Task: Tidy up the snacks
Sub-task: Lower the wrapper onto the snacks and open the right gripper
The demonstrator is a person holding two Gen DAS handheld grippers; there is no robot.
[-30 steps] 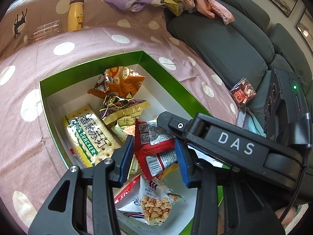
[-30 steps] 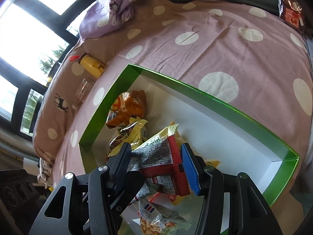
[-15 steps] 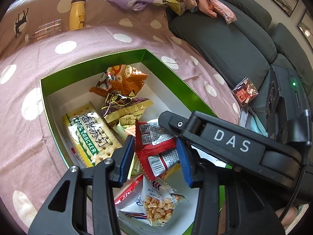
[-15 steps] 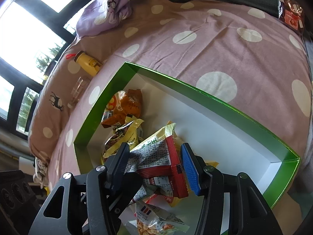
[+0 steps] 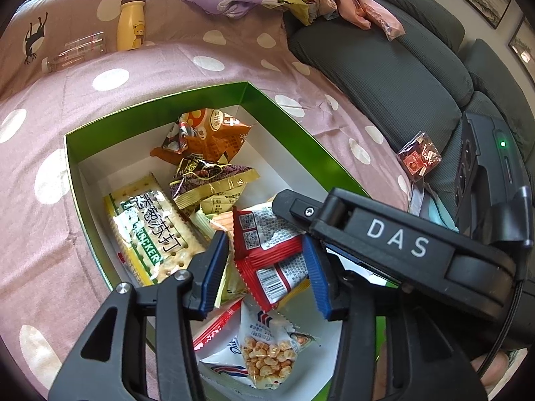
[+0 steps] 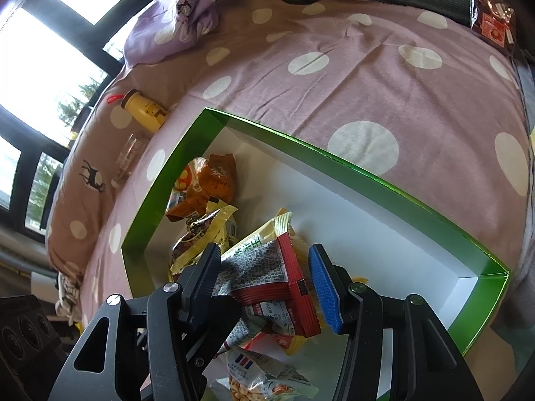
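i held my left gripper (image 5: 264, 272) over the green box (image 5: 291, 123) on the spotty blanket (image 5: 110, 80). its jaws were apart, not pressing on anything. the red snack bag (image 5: 267, 260) lay between them, in the box, on top of other snacks. my right gripper (image 6: 264, 279) hung over the same red bag, jaws apart, and i could not tell if the pads touched it. the right gripper's black body hid the near corner of the box. a cracker pack (image 5: 150, 234) sat by the left wall, partly behind my finger. the bag of little puffs (image 5: 264, 357) was cut off at the bottom. a small red packet (image 5: 419, 158) lay outside, on the grey sofa.
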